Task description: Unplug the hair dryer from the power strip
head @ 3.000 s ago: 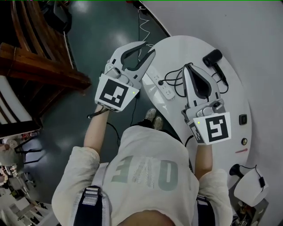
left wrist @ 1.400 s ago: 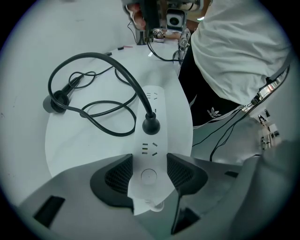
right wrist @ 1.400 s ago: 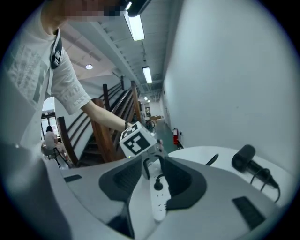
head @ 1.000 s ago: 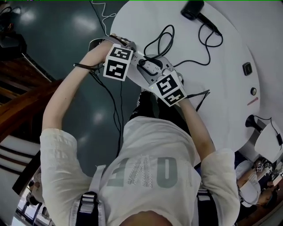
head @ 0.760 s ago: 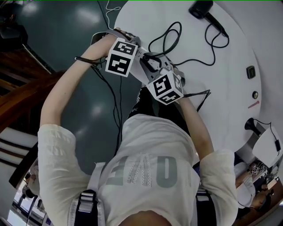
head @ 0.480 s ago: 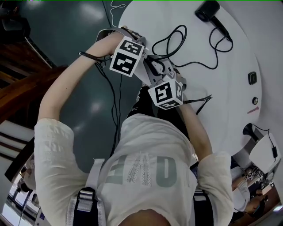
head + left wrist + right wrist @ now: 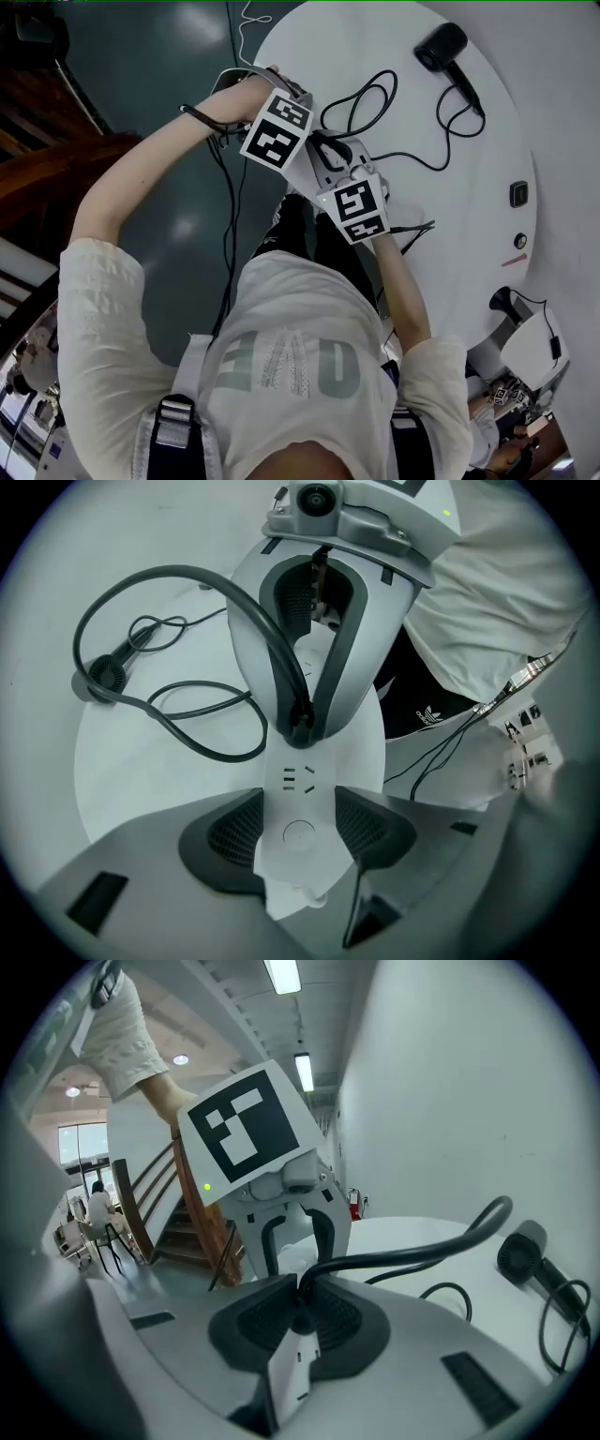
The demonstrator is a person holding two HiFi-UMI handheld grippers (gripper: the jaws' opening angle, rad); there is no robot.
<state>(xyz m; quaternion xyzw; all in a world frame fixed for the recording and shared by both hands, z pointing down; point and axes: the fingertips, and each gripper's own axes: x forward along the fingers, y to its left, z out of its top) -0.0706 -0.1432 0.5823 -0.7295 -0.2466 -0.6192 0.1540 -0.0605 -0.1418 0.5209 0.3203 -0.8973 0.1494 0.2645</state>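
On my feed a round white desk (image 7: pixel 319 47) stands on a glossy dark teal floor (image 7: pixel 169 84), with a wooden staircase (image 7: pixel 56 159) off to the left. Near the desk's right edge I see a small black square fitting (image 7: pixel 518 194), a small round one (image 7: pixel 520 241) below it and a short red mark (image 7: pixel 513 261). A thin white cable (image 7: pixel 246 14) trails over the floor at the top. The right gripper view gives me a ceiling strip light (image 7: pixel 282 974) and a seated person (image 7: pixel 94 1208) far back.
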